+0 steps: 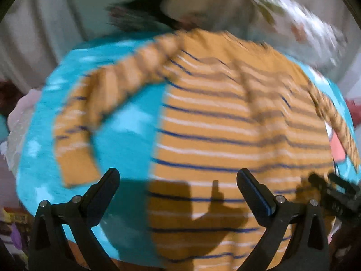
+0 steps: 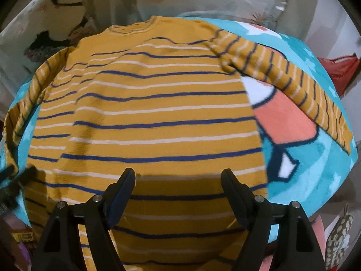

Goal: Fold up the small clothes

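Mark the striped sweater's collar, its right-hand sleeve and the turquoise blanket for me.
Sweater collar [image 2: 135, 26]: right wrist view, on the ribbed neck edge at the far end.
Sleeve [image 2: 291, 79]: right wrist view, midway along the striped sleeve lying out to the right.
Turquoise blanket [image 2: 325, 171]: right wrist view, on bare fleece beside the sweater.

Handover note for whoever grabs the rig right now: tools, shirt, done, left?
Left tool: open, empty, above the shirt's lower left part.
Right tool: open, empty, above the hem area.
Mustard-yellow long-sleeved shirt with blue and white stripes: spread flat on the turquoise fleece blanket, collar away from the tools, both sleeves out to the sides.
Done: shirt laid out.
Left: every fold; none is visible yet. Probably start by bringing in a sleeve.
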A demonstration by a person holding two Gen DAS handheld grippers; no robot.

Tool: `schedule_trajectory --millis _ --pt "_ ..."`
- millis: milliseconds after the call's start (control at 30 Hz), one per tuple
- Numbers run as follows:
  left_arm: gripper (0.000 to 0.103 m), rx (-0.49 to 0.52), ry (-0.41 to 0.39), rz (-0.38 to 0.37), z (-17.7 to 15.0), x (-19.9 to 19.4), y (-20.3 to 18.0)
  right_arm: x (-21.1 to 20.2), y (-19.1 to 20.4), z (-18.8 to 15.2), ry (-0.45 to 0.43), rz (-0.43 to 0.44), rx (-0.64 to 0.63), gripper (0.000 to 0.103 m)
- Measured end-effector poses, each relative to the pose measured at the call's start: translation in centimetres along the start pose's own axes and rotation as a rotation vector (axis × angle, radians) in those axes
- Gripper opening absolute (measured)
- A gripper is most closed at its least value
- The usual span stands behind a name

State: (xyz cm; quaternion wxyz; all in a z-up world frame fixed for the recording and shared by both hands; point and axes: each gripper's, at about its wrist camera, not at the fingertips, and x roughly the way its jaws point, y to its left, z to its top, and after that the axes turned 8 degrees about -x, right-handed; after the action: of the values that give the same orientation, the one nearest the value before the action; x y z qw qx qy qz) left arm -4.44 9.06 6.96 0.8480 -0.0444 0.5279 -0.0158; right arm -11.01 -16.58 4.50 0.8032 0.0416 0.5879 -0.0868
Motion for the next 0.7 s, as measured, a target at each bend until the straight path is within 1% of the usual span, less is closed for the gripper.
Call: schedule_trajectory --millis 33,67,100,133,167,200,233,300,400,433,467,500,533,567,600,633,700 --pt "0.103 -0.023 -0.008 0.015 0.3 0.0 1.1 0.0 0.4 0.0 0.001 0.0 -0.003 0.082" --pt "0.103 -0.051 -0.015 0.044 1.0 0.2 3.2 0.0 0.8 0.0 0.002 -0.001 -0.003 0.082" --pt "0.103 -0.065 -0.02 0.07 1.4 0.6 4.2 0.0 1.0 0.0 0.004 -0.002 -0.003 0.082" --pt "0.103 -0.079 -0.024 0.125 1.8 1.1 6.0 0.0 1.2 0.0 0.005 -0.003 -0.002 0.082" --pt "0.103 -0.083 -0.024 0.166 2.1 1.7 7.0 0.0 1.3 0.0 0.006 -0.006 0.0 0.082" --pt "0.103 -0.084 -0.022 0.201 2.2 2.0 8.6 0.0 1.4 0.0 0.006 -0.009 0.004 0.082" --pt "0.103 -0.088 -0.016 0.22 2.5 2.6 9.9 -0.1 1.5 0.0 0.006 -0.012 0.008 0.082" --pt "0.103 -0.093 0.003 0.212 3.0 3.6 11.6 0.0 1.8 0.1 0.007 -0.016 0.019 0.083" --pt "0.103 -0.07 0.015 0.189 3.6 5.3 12.1 0.1 2.3 0.2 0.017 -0.017 0.029 0.083" --pt "0.096 -0.069 0.021 0.183 3.8 5.9 12.1 0.2 2.6 0.2 0.022 -0.015 0.028 0.083" --pt "0.065 -0.075 0.03 0.173 3.9 6.3 12.5 0.3 2.8 0.2 0.024 -0.015 0.025 0.083" --pt "0.051 -0.094 0.059 0.141 4.0 6.7 13.0 0.3 3.1 0.2 0.027 -0.016 0.019 0.083" --pt "0.043 -0.133 0.076 0.07 4.3 6.7 13.8 0.3 3.5 0.3 0.028 -0.017 0.013 0.083" --pt "0.018 -0.156 0.07 0.068 4.5 6.5 14.4 0.2 3.7 0.3 0.028 -0.018 0.007 0.083" --pt "0.016 -0.165 0.062 0.082 4.8 6.3 15.2 0.2 3.9 0.3 0.027 -0.02 0.003 0.083" --pt "0.016 -0.179 0.054 0.091 5.3 6.1 16.1 0.1 4.0 0.3 0.026 -0.023 0.001 0.083" --pt "0.016 -0.245 0.044 0.101 6.6 5.9 18.9 0.1 3.8 0.3 0.029 -0.03 0.013 0.083"
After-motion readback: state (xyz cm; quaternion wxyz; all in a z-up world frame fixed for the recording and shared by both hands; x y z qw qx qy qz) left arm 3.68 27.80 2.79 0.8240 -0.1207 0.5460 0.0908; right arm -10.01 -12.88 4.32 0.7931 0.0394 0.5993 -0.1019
